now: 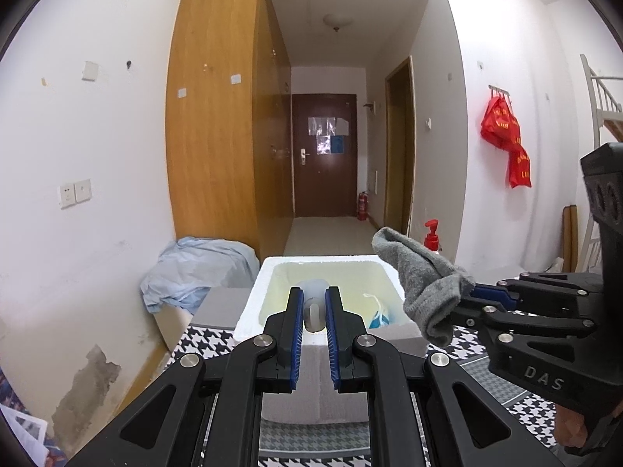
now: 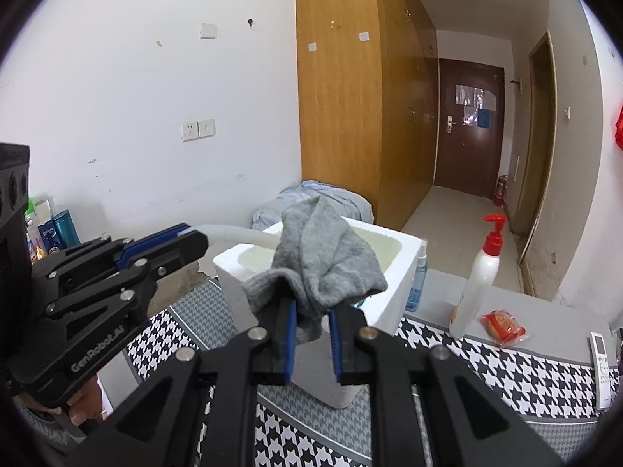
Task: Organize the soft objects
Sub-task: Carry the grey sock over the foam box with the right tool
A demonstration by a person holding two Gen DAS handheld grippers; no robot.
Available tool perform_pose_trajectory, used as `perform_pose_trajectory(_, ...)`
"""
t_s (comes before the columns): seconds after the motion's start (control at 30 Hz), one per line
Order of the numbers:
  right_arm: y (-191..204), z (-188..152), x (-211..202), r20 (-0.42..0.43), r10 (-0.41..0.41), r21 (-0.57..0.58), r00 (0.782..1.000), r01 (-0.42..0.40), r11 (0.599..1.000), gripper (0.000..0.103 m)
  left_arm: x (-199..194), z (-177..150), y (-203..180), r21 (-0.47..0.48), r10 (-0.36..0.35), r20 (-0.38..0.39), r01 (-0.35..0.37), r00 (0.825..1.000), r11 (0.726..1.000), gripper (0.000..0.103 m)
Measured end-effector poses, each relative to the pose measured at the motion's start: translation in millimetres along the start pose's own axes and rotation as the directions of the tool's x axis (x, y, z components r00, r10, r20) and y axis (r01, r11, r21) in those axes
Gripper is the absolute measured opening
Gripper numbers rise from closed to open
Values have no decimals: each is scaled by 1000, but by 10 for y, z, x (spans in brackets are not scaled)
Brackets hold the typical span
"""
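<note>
A white foam box (image 1: 249,311) stands on the houndstooth table cover; it also shows in the right wrist view (image 2: 393,295). Inside it lie a pale item and a blue-and-white piece (image 1: 377,317). My right gripper (image 2: 311,311) is shut on a grey sock (image 2: 323,257) and holds it in the air at the box's near right rim; the sock (image 1: 424,284) shows in the left wrist view too. My left gripper (image 1: 313,307) is open and empty, just in front of the box, fingers pointing over its near wall.
A white pump bottle with red cap (image 2: 481,280), a red packet (image 2: 504,327), a remote (image 2: 601,362) and a blue spray bottle (image 2: 416,280) sit on the table right of the box. Light blue cloth (image 1: 194,272) lies heaped behind left. Toiletries (image 2: 50,233) stand far left.
</note>
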State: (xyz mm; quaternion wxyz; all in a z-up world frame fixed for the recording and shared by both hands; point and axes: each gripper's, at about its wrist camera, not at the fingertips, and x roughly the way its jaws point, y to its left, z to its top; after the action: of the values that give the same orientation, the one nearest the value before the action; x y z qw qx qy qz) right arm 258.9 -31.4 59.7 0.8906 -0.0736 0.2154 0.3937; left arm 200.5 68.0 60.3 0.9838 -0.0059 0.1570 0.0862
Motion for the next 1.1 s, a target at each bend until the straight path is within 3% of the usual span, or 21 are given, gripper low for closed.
perform_pose_trajectory(0.47,-178,-23,-66,-7,-81,40,997,81,996,18,377,53,31,-5,-74,-38,74,997,997,12)
perform_pose_trajectory(0.97,-320,-71,-62,-21,-147,77,989,148,986,18,749,65,75,-3,-109,-106,109,988,994,12)
perform_pose_trajectory(1.1,-343,-80,-70,-23,-150,82,988,152,985,18,814,80,76,0,-99,-119,100,988,995,17)
